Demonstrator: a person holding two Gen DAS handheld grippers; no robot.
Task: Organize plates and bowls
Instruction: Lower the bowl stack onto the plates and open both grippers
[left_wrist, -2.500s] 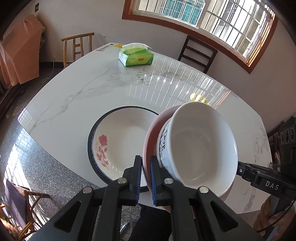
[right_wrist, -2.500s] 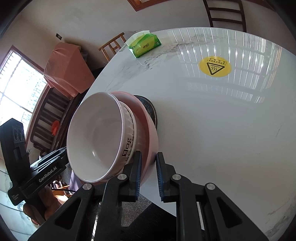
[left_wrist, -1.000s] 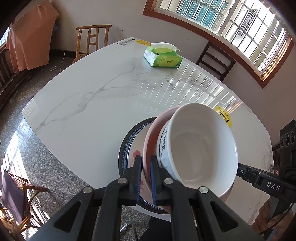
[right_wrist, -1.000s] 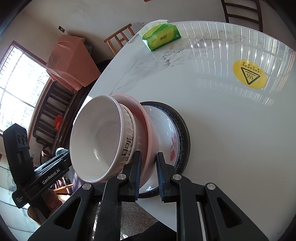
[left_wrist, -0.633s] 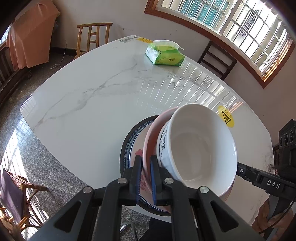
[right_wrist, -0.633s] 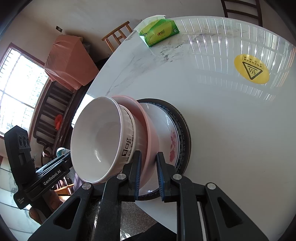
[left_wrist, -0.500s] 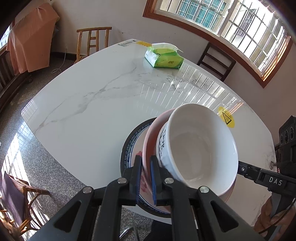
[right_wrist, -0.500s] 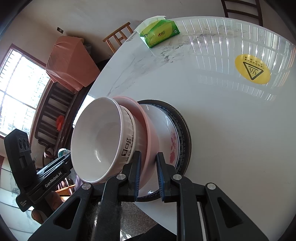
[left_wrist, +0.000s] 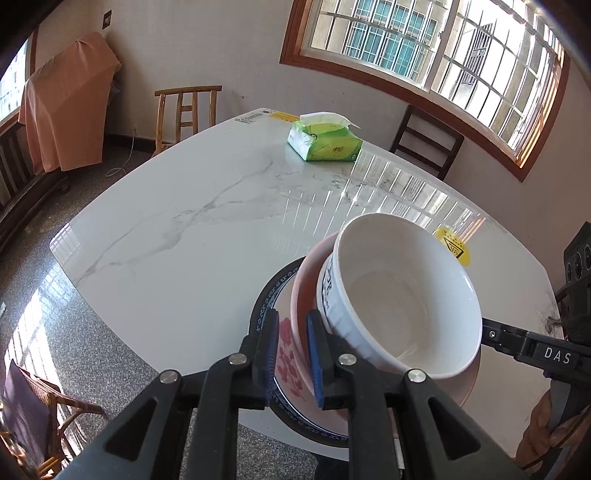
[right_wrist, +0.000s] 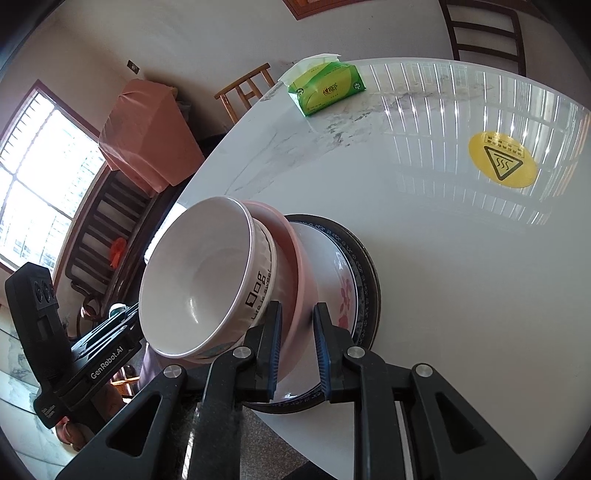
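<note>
A white bowl (left_wrist: 399, 306) (right_wrist: 199, 280) sits in a pink plate (left_wrist: 304, 280) (right_wrist: 291, 258). Both rest, slightly tilted, on a flower-patterned plate with a dark rim (left_wrist: 273, 284) (right_wrist: 354, 277) at the near edge of the marble table (left_wrist: 184, 229). My left gripper (left_wrist: 291, 332) straddles the pink plate's left rim. Its jaws are opening, and a gap shows beside the rim. My right gripper (right_wrist: 297, 325) is shut on the opposite rim of the pink plate.
A green tissue pack (left_wrist: 325, 142) (right_wrist: 327, 90) lies at the far end of the table. A yellow warning sticker (right_wrist: 502, 158) is on the tabletop to the right. Wooden chairs (left_wrist: 188, 110) (left_wrist: 424, 140) stand behind the table. A person's hand (left_wrist: 546, 435) holds the right gripper's handle.
The pink plate and bowl came across over the flowered plate and settled onto it. The left jaws have just widened off the pink rim. The right grip is unchanged.
</note>
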